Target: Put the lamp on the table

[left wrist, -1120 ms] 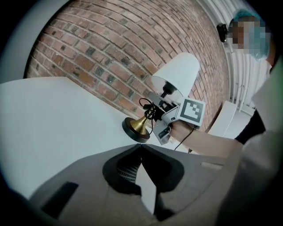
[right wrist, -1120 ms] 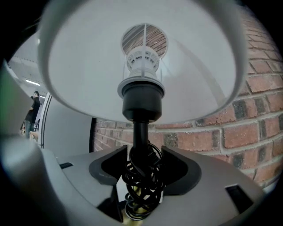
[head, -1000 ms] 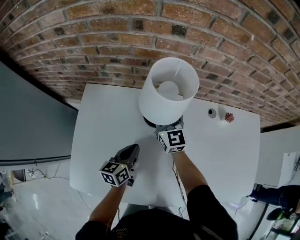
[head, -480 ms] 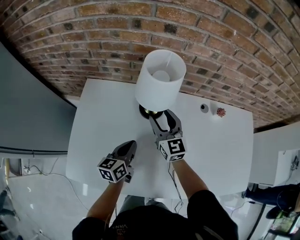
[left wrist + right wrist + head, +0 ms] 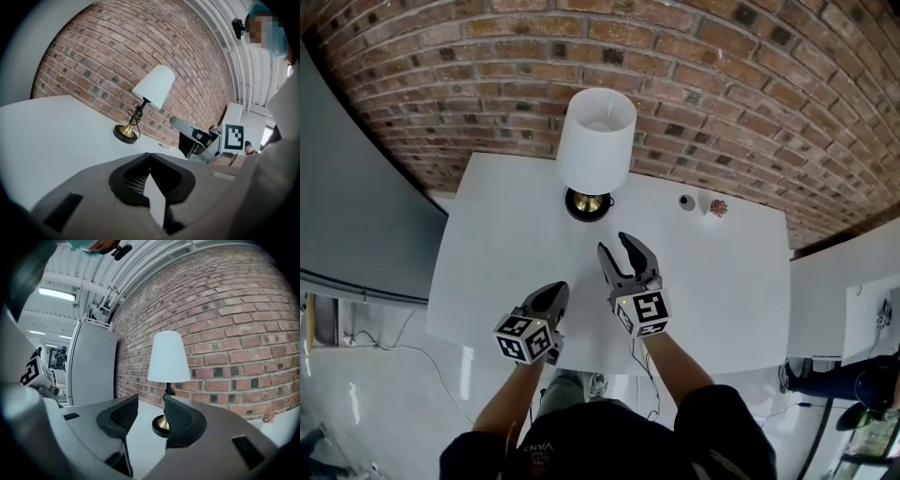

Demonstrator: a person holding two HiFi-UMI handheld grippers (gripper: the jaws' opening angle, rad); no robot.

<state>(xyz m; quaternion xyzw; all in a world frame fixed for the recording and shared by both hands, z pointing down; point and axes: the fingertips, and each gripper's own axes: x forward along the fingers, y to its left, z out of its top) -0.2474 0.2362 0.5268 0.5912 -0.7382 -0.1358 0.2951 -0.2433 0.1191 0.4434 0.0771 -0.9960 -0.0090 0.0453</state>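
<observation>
1. Your left gripper [image 5: 555, 292] hovers over the near part of the table [image 5: 492, 258], jaws pressed together on nothing. It has not moved in the last second.
2. Your right gripper [image 5: 615, 246] has drawn back from the lamp's foot, where it was a second ago. Its jaws are spread and closing, with only bare tabletop between them.
3. The lamp [image 5: 595, 139] stands upright and unsupported near the table's far edge, close to the brick wall [image 5: 750, 84]. Judgement: the placement looks complete.
4. Limits of inspection:
   - From your head view the shade covers part of the brass base [image 5: 587, 202].
   - In the right gripper view one jaw cuts across the base. Only the left gripper view shows it sitting flat.
   - A small grey object [image 5: 686, 202] and a small reddish object [image 5: 718, 206] lie further right, too small to identify.
</observation>
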